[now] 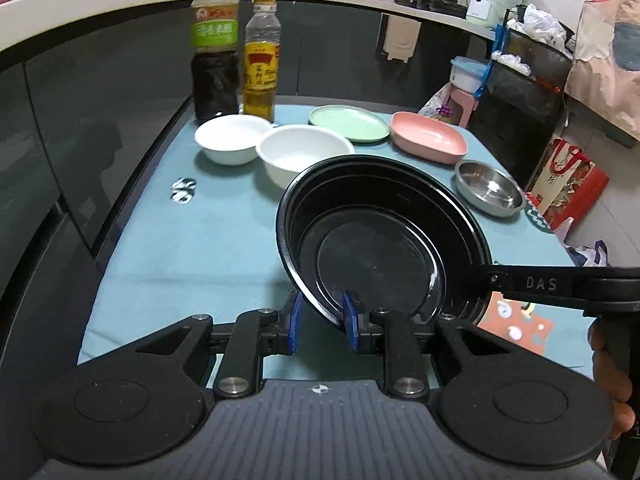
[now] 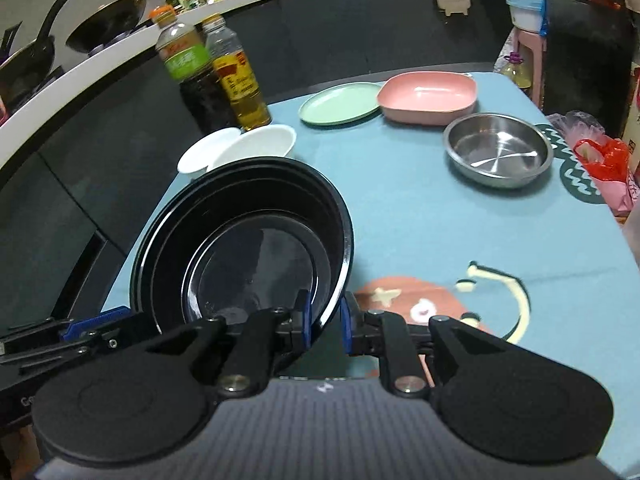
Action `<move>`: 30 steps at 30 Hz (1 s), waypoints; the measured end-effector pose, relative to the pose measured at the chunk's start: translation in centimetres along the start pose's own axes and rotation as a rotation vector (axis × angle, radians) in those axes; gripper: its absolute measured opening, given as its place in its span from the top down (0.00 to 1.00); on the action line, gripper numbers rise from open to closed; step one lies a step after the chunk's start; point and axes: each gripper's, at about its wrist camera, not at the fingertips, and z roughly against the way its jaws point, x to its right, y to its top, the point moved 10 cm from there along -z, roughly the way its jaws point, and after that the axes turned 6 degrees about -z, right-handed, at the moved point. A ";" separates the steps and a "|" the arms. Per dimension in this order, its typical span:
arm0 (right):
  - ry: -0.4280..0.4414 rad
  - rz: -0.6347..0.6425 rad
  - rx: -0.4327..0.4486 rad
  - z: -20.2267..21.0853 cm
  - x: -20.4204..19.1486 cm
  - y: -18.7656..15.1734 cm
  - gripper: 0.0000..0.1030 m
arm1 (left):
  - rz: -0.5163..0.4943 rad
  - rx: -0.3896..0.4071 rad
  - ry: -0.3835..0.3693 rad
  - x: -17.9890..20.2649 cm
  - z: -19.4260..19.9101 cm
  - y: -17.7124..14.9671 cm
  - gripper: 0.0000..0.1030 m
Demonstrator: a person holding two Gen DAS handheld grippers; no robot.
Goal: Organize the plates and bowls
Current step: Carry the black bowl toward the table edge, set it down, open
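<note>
A black bowl (image 1: 380, 240) (image 2: 248, 248), seemingly nested with another, hangs tilted above the teal tablecloth (image 1: 192, 240). My left gripper (image 1: 323, 320) is shut on its near rim, one blue pad inside and one outside. My right gripper (image 2: 326, 320) straddles the opposite rim; its outer pad stands a little off the wall, so it is open. Its finger (image 1: 520, 280) reaches in from the right in the left wrist view. Farther back sit two white bowls (image 1: 230, 136) (image 1: 304, 152), a green plate (image 1: 348, 122), a pink dish (image 1: 428, 136) and a steel bowl (image 1: 490, 192).
Two sauce bottles (image 1: 214, 48) (image 1: 262, 60) stand at the table's far left corner beside a dark cabinet front. A red bag (image 1: 568, 184) and a black mesh rack (image 1: 524, 80) crowd the right side past the table edge. A hand shows at the lower right.
</note>
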 end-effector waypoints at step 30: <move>-0.011 -0.066 0.034 0.5 1.7 1.5 0.67 | 0.131 0.031 0.006 -4.9 -0.2 1.2 0.75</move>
